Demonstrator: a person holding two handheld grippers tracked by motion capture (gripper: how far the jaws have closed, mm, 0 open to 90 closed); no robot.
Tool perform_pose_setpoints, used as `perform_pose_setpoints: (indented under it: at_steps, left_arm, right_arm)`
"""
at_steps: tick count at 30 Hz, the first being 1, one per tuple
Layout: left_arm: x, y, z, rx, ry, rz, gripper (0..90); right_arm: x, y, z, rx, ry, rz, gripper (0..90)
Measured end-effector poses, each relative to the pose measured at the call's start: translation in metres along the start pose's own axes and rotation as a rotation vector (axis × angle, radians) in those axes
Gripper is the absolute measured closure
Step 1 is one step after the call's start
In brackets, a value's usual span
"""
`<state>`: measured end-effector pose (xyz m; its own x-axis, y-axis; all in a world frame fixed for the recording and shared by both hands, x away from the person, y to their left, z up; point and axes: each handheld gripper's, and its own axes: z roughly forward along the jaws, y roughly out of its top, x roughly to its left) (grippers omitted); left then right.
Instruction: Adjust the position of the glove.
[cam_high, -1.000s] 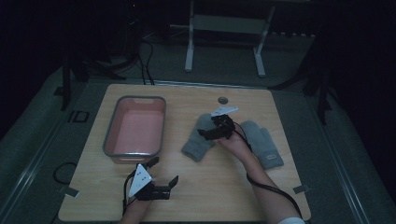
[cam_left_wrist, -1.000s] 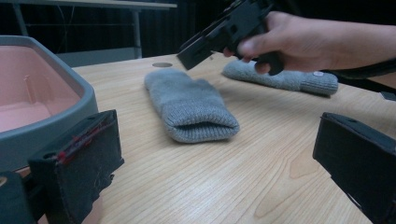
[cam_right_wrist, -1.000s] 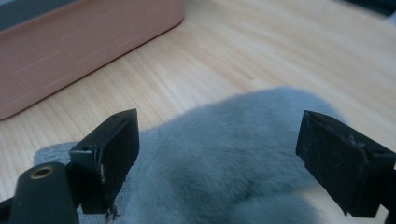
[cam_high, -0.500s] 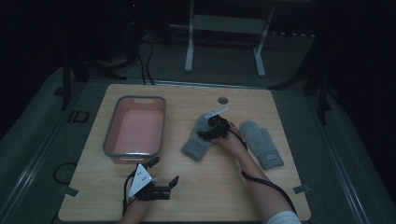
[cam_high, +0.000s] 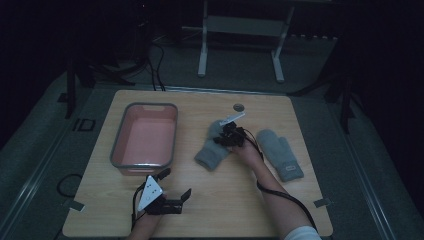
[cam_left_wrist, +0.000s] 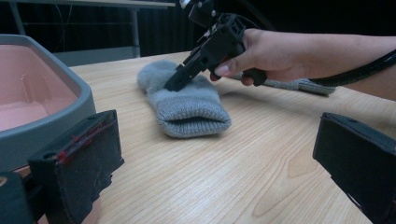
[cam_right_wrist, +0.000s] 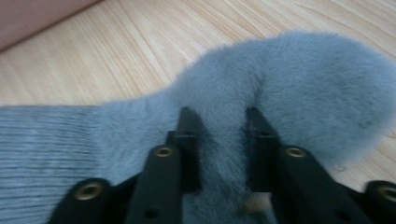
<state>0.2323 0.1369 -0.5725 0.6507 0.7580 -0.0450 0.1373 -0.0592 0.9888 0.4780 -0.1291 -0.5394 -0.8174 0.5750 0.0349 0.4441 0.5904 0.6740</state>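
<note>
Right gripper (cam_right_wrist: 218, 140) has just been closing its jaws and now they're pinching a fold of the fuzzy grey mitten (cam_high: 214, 145), fluff bunched up between the two black pads. That mitten lies flat on the wooden table (cam_high: 300, 115), just to the right of the pink tub (cam_high: 145, 142), with its ribbed cuff pointing toward the person's side. From the left gripper view you can see the hand (cam_left_wrist: 275, 53) angling the tool down onto the mitten's upper part. A second grey mitten (cam_high: 281, 152) sits farther from the tub, on the other side of that hand. Left gripper (cam_high: 167, 192) rests near the tub's front corner, jaws spread wide with nothing between them.
</note>
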Motion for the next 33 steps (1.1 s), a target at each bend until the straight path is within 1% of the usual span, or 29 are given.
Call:
perform_pose_setpoints:
  at_steps: [1,2,3,5,6,8,9,10,12,13,14,15,16,17,18,20,21,23,24,26,27,28,31,33]
  left_arm:
    - [0.000,0.000,0.000,0.000,-0.001,0.000,1.5]
    - [0.000,0.000,0.000,0.000,-0.001,-0.001,1.5]
    - [0.000,0.000,0.000,-0.001,0.000,0.000,1.5]
    - [0.000,0.000,0.000,-0.001,-0.001,-0.002,1.5]
    - [0.000,0.000,0.000,-0.002,0.000,-0.001,1.5]
    - [0.000,0.000,0.000,-0.002,0.001,0.001,1.5]
    - [0.000,0.000,0.000,-0.002,0.002,0.002,1.5]
    - [0.000,0.000,0.000,-0.001,0.002,0.002,1.5]
    - [0.000,0.000,0.000,-0.002,0.003,0.001,1.5]
    - [0.000,0.000,0.000,-0.002,0.004,0.001,1.5]
    - [0.000,0.000,0.000,-0.001,0.004,0.001,1.5]
    - [0.000,0.000,0.000,-0.002,0.004,0.002,1.5]
    - [0.000,0.000,0.000,-0.002,0.004,0.002,1.5]
    - [0.000,0.000,0.000,-0.002,0.004,0.002,1.5]
    - [0.000,0.000,0.000,-0.002,0.004,0.002,1.5]
    - [0.000,0.000,0.000,-0.003,0.004,0.002,1.5]
    - [0.000,0.000,0.000,-0.003,0.004,0.002,1.5]
    - [0.000,0.000,0.000,-0.003,0.005,0.003,1.5]
    - [0.000,0.000,0.000,-0.003,0.005,0.003,1.5]
    - [0.000,0.000,0.000,-0.002,0.005,0.003,1.5]
    - [0.000,0.000,0.000,-0.002,0.006,0.002,1.5]
    - [0.000,0.000,0.000,-0.002,0.006,0.002,1.5]
    - [0.000,0.000,0.000,-0.002,0.007,0.001,1.5]
    - [0.000,0.000,0.000,-0.002,0.006,0.002,1.5]
  right_arm:
    - [0.000,0.000,0.000,0.000,0.000,0.000,75.8]
    - [0.002,0.001,-0.006,-0.002,0.013,-0.007,76.8]
    - [0.002,0.001,-0.006,-0.002,0.013,-0.007,76.8]
    - [0.004,0.001,-0.020,-0.032,0.042,-0.020,77.3]
    - [0.004,0.001,-0.020,-0.032,0.042,-0.020,77.3]
    - [0.007,0.001,-0.031,-0.052,0.072,-0.033,77.6]
    - [0.010,0.000,-0.042,-0.068,0.109,-0.054,77.7]
    - [0.010,0.000,-0.042,-0.068,0.109,-0.054,77.7]
    - [0.014,0.000,-0.054,-0.064,0.133,-0.064,77.7]
    - [0.017,-0.001,-0.060,-0.071,0.144,-0.080,77.7]
    - [0.025,-0.003,-0.070,-0.069,0.146,-0.120,77.6]
    - [0.025,-0.003,-0.070,-0.069,0.146,-0.120,77.6]
    - [0.028,-0.006,-0.075,-0.071,0.165,-0.133,77.6]
    - [0.034,-0.010,-0.086,-0.071,0.194,-0.158,77.6]
    - [0.034,-0.010,-0.086,-0.071,0.194,-0.158,77.6]
    - [0.039,-0.016,-0.095,-0.075,0.233,-0.183,77.6]
    - [0.041,-0.018,-0.099,-0.073,0.241,-0.192,77.5]
    - [0.045,-0.024,-0.107,-0.082,0.260,-0.227,77.4]
    - [0.045,-0.026,-0.110,-0.084,0.270,-0.230,77.3]
    - [0.044,-0.031,-0.112,-0.087,0.282,-0.248,77.2]
    - [0.043,-0.034,-0.112,-0.094,0.299,-0.243,77.1]
    - [0.041,-0.036,-0.110,-0.091,0.305,-0.239,77.1]
    - [0.036,-0.042,-0.098,-0.054,0.308,-0.256,76.7]
    - [0.031,-0.047,-0.086,-0.022,0.321,-0.242,76.6]
